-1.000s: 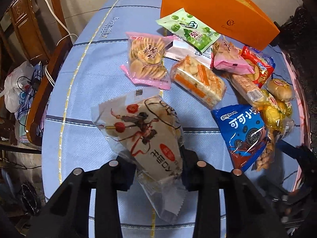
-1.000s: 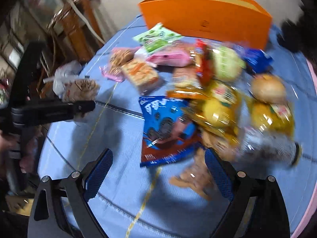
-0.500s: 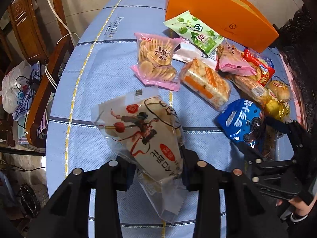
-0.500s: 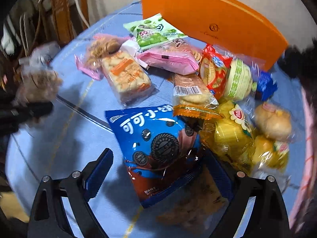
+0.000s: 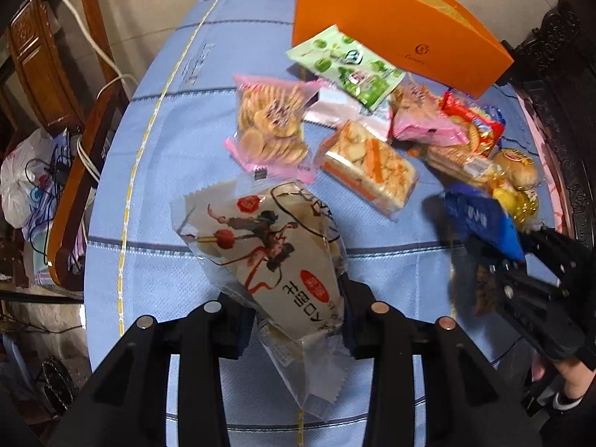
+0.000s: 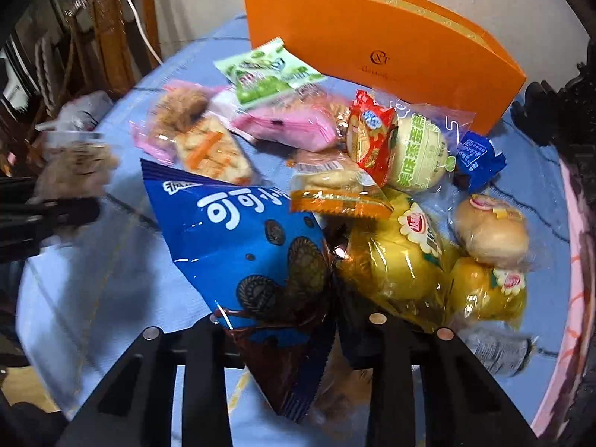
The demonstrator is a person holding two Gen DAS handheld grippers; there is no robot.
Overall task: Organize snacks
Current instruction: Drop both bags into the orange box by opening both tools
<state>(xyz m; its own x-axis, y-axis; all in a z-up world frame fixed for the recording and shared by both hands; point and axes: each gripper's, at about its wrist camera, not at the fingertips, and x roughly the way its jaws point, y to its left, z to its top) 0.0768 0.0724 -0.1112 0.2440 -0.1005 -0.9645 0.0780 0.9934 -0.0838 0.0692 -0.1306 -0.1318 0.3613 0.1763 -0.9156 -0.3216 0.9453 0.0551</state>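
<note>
Two packets in hand. Blue cookie bag (image 6: 238, 246) sits between my right gripper (image 6: 287, 331) jaws, which are closing on its crimped lower end. Left gripper (image 5: 294, 320) pinches the white pastry packet (image 5: 260, 249) low, above the blue tablecloth (image 5: 156, 171). Both look light, crinkly, slippery; contents likely crush, so I'd grip the seams. Orange box (image 6: 372, 44) stands behind the pile.

Blue cookie bag (image 6: 238, 246): white "可可小". Orange box (image 6: 383, 56): "C&T" monogram.
</note>
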